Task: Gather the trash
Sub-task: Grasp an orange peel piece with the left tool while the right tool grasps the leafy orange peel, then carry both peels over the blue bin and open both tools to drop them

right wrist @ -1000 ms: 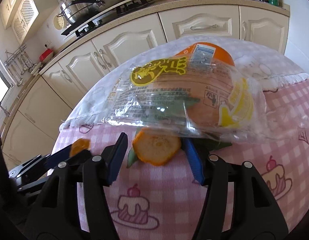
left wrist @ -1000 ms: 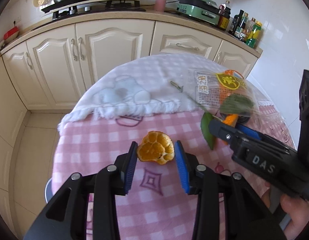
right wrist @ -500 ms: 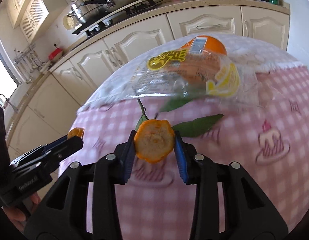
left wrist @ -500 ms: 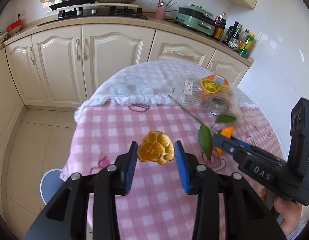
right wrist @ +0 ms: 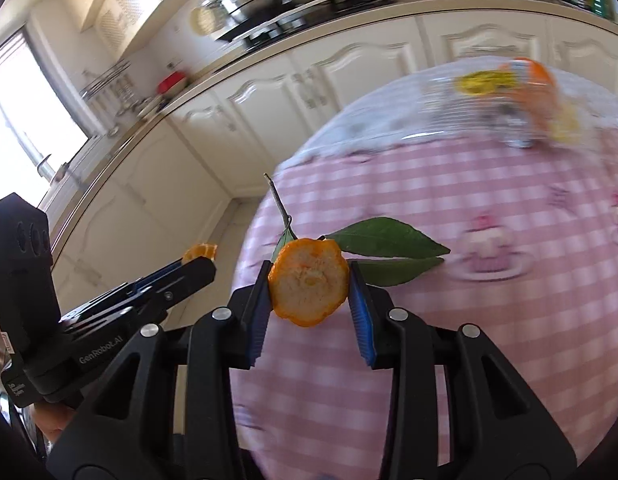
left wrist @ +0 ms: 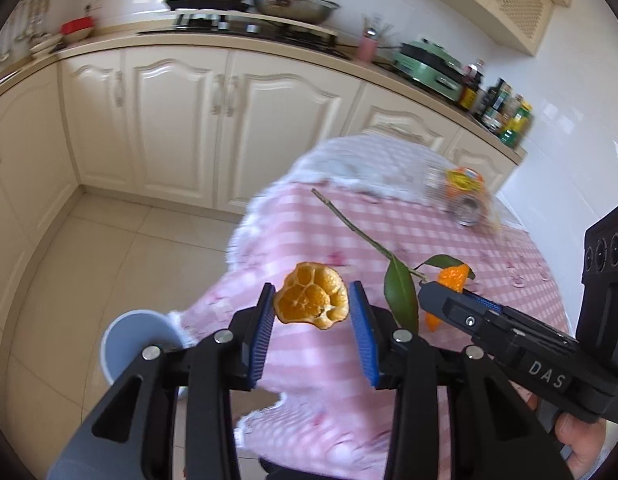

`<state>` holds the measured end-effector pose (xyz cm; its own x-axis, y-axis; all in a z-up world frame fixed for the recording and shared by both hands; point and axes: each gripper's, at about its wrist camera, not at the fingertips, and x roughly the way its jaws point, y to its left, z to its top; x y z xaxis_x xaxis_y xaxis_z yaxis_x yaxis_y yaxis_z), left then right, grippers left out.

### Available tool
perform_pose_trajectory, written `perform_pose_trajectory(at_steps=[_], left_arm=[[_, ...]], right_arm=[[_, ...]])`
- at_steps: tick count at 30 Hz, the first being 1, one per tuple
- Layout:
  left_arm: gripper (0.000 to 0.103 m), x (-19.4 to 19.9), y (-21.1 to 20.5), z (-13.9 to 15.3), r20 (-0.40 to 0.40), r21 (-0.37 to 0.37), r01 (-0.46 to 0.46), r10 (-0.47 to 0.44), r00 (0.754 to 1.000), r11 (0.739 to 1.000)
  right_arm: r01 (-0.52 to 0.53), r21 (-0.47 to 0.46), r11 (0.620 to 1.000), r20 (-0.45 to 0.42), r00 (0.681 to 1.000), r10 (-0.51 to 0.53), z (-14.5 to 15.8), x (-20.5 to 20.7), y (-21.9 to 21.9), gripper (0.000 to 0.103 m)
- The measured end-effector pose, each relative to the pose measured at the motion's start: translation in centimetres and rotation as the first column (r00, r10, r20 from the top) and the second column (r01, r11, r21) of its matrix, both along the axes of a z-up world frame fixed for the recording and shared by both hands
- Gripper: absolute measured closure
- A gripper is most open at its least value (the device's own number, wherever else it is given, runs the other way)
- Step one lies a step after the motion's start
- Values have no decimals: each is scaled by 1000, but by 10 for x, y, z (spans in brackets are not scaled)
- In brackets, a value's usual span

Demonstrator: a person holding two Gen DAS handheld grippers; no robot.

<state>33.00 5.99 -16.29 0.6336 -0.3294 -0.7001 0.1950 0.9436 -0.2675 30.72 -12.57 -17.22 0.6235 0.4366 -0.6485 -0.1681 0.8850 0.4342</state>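
Over the pink worktop (left wrist: 449,220), both grippers, left (left wrist: 312,307) and right (right wrist: 308,283), are now carrying pinched orange peels binward, the right one freshly lifted.

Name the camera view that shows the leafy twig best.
The left wrist view: the leafy twig runs bare from tip to leaves beside the right gripper. In the right wrist view, the peel hides its base; leaves and stem tip show.

A home kitchen is shown: a gas hob (left wrist: 245,26) with pans is set into the worktop above cream cabinets (left wrist: 181,120), sauce bottles (left wrist: 505,112) are ranged along the worktop to its right.
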Motion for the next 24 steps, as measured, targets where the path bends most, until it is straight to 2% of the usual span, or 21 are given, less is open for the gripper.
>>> perform_pose_trajectory(at_steps=[5,10,16,24], left_arm=[[66,-9,62,-14,-24,-3,-107,107,994,994],[66,-7,129,-46,-87,-10,-215,214,973,976],[66,3,193,-107,-206,18,-332,328,922,943],[66,38,238,-190,-346,48,-388,379,858,921]], right_arm=[[-109,-8,994,-7,994,109,-6,11,64,67],[-212,-12,977,-52,976,211,-28,27,130,67],[-301,-42,953,-149,945,292,-89,56,209,67],[-357,-124,926,-282,907,312,-170,83,258,67]])
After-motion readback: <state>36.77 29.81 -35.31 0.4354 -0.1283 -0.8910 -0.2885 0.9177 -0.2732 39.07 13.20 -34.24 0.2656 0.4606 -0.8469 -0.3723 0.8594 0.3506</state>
